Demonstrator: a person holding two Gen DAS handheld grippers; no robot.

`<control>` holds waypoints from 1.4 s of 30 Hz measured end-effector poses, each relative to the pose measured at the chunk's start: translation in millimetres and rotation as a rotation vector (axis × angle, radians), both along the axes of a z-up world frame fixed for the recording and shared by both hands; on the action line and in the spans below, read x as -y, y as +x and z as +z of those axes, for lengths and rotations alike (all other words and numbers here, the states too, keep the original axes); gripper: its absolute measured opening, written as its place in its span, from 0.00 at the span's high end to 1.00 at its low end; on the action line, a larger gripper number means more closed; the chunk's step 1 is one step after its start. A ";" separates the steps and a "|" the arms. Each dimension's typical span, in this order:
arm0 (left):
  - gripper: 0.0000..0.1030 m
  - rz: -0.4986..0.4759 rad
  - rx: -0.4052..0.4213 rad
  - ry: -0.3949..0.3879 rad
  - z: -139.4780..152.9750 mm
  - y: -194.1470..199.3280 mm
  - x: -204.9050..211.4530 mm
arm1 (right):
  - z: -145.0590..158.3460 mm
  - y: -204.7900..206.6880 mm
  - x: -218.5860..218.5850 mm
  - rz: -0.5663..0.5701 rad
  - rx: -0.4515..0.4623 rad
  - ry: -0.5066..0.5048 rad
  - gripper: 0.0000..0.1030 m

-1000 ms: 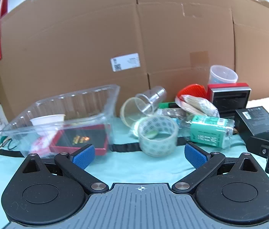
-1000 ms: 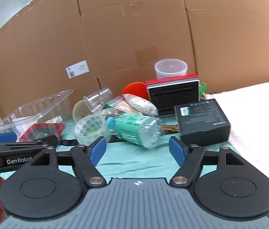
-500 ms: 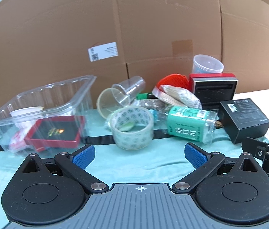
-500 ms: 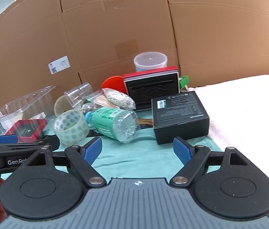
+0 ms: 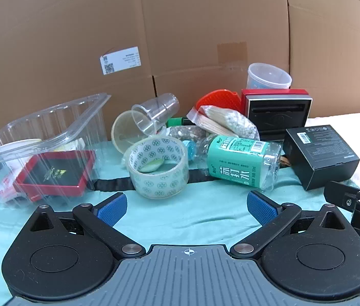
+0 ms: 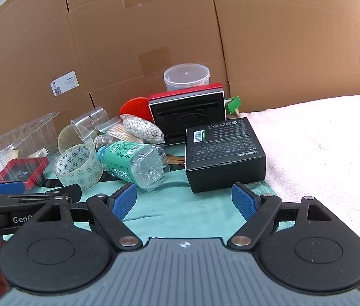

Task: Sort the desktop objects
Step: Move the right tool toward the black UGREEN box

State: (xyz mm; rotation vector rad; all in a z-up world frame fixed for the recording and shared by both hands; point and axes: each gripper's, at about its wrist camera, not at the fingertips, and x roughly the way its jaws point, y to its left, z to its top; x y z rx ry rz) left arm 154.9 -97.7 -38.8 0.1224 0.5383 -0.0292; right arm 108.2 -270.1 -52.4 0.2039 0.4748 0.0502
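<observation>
Black box (image 6: 224, 153) — just beyond hand-held gripper (image 6: 184, 201)

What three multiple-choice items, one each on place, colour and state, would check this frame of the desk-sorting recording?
1. The red-edged box lies: A in the clear tray; B on the black box; C inside the tape roll.
2. The bottle label is: A red; B green; C yellow.
3. The right gripper is: A shut on the bottle; B shut on nothing; C open.
Key: 1 A, seen through the tray wall; 2 B, green with white print; 3 C, pads apart with bare cloth between.
</observation>
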 end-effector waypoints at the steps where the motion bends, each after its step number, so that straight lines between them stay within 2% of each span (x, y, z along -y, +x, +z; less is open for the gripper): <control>1: 0.00 -0.001 -0.002 0.000 -1.1 1.2 -0.2 | -0.8 1.1 -0.1 0.000 -0.003 -0.002 0.18; 9: 0.00 -0.008 -0.004 0.018 -6.9 11.1 0.8 | -5.0 11.6 -1.2 0.005 -0.017 0.006 0.18; 14: 0.00 0.019 0.019 0.016 -10.4 19.1 -12.7 | -4.5 21.9 -10.6 0.041 -0.014 0.036 0.18; 21: 0.00 0.071 0.001 -0.050 -15.1 35.1 -44.2 | 2.2 40.3 -40.6 0.120 0.001 0.032 0.20; 27: 0.00 0.088 0.017 -0.114 -12.8 43.9 -58.0 | 9.4 53.9 -49.8 0.127 0.010 0.036 0.21; 30: 0.00 0.050 0.030 -0.113 -8.2 43.0 -52.3 | 12.8 52.3 -39.8 0.069 0.037 -0.004 0.21; 33: 0.00 -0.009 0.044 -0.122 -5.0 39.6 -35.9 | 12.4 51.7 -15.6 -0.001 0.035 0.000 0.21; 42: 0.00 -0.234 0.078 -0.093 -12.3 27.3 45.0 | 9.4 44.5 58.6 -0.152 0.037 -0.009 0.23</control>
